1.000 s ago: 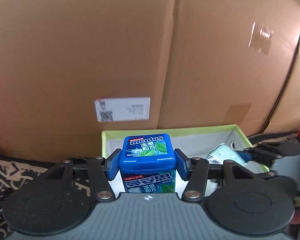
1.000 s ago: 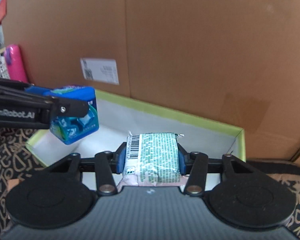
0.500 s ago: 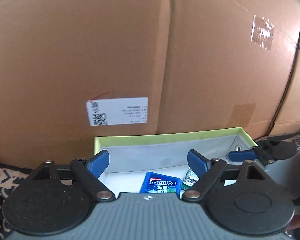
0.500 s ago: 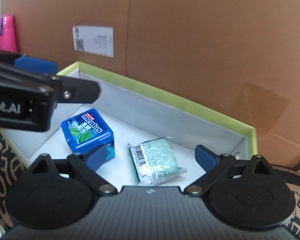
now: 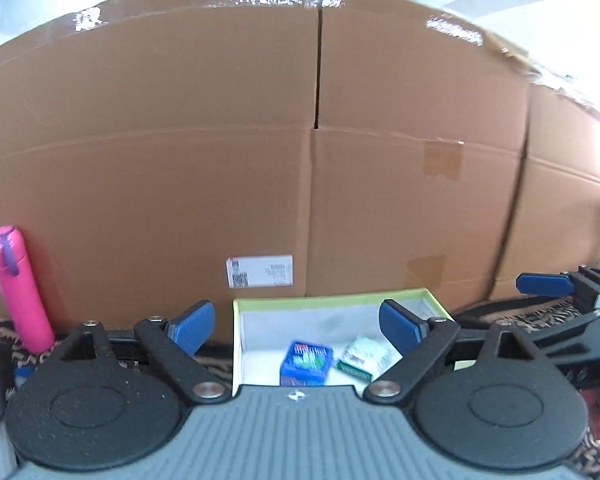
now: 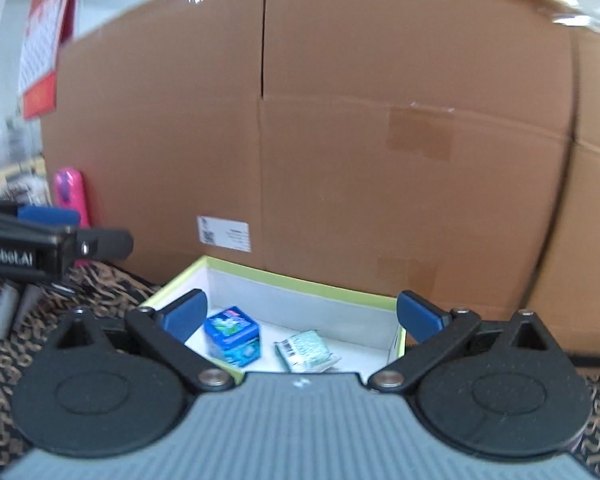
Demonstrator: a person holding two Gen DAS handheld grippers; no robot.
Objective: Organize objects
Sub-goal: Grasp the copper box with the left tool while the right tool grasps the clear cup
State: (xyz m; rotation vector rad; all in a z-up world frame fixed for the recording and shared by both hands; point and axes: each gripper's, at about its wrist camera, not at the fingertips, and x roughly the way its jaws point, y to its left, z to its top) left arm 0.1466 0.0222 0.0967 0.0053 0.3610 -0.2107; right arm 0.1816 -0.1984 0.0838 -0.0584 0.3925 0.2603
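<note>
Both grippers stand above and short of the green-rimmed box (image 5: 332, 300), each with its jaws spread wide and holding nothing: the left gripper (image 5: 296, 326) and the right gripper (image 6: 300, 316). Inside the box, on its white floor, the blue mint container (image 6: 233, 335) lies to the left and the green-and-white packet (image 6: 306, 350) lies just beside it to the right, the two apart. The box rests on a patterned cloth (image 6: 100, 280) in front of a large cardboard carton (image 5: 300, 160); a pink bottle (image 5: 18, 288) stands at the left. Judged from this layout, both objects are placed; whether more items remain to be sorted cannot be told.
</note>
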